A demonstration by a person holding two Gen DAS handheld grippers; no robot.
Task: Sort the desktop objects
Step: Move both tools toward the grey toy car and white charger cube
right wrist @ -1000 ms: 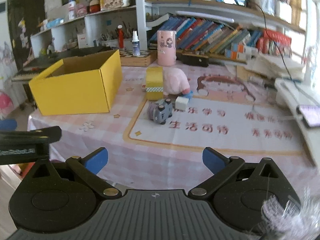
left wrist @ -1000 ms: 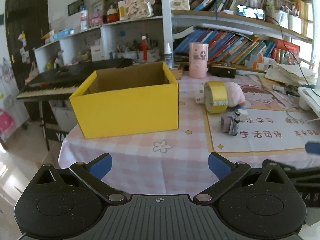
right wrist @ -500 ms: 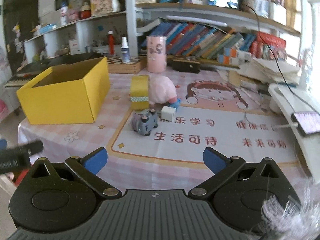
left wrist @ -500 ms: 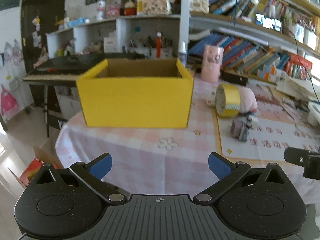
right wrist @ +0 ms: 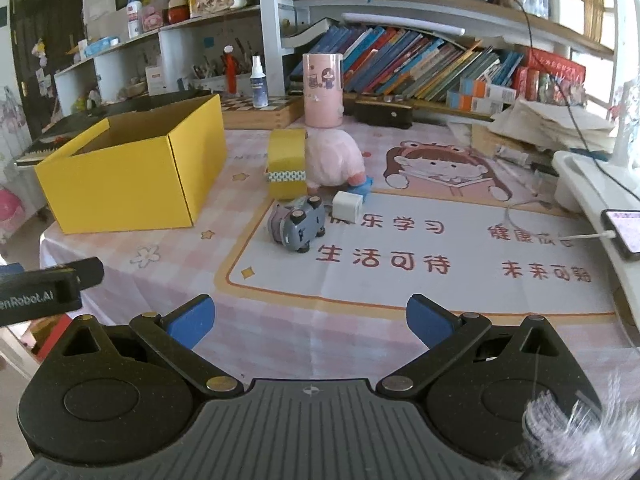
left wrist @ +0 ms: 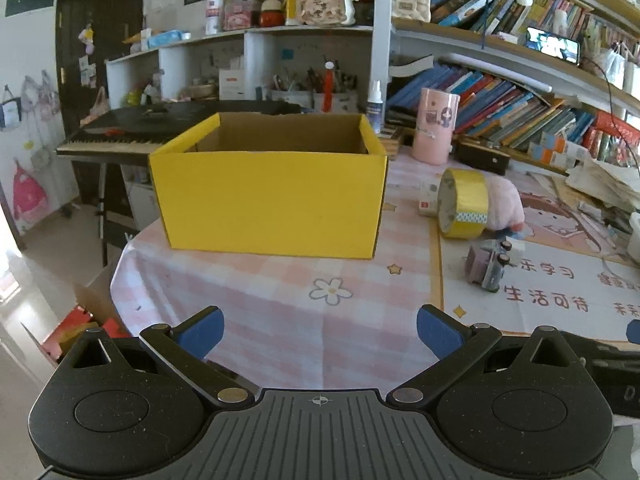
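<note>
An open yellow cardboard box (left wrist: 272,200) (right wrist: 132,176) stands on the pink checked tablecloth, its inside mostly hidden. Right of it lie a yellow tape roll (left wrist: 462,204) (right wrist: 286,168), a pink plush toy (left wrist: 506,202) (right wrist: 332,160), a grey toy car (left wrist: 486,270) (right wrist: 298,226) and a small white cube charger (right wrist: 347,206). My left gripper (left wrist: 320,330) hangs open over the table's front edge, facing the box. My right gripper (right wrist: 310,320) is open too, in front of the toy car, nothing between its fingers. The left gripper's finger (right wrist: 44,290) shows at the right wrist view's left edge.
A pink cylinder (right wrist: 322,90) and a spray bottle (right wrist: 258,84) stand at the back before crowded bookshelves. A phone (right wrist: 624,232) on a white tray lies at the right. A keyboard piano (left wrist: 132,132) stands left of the table.
The left gripper has swung left and drawn closer, so the box now sits square ahead. The right gripper has edged forward toward the toy car. Both stay open.
</note>
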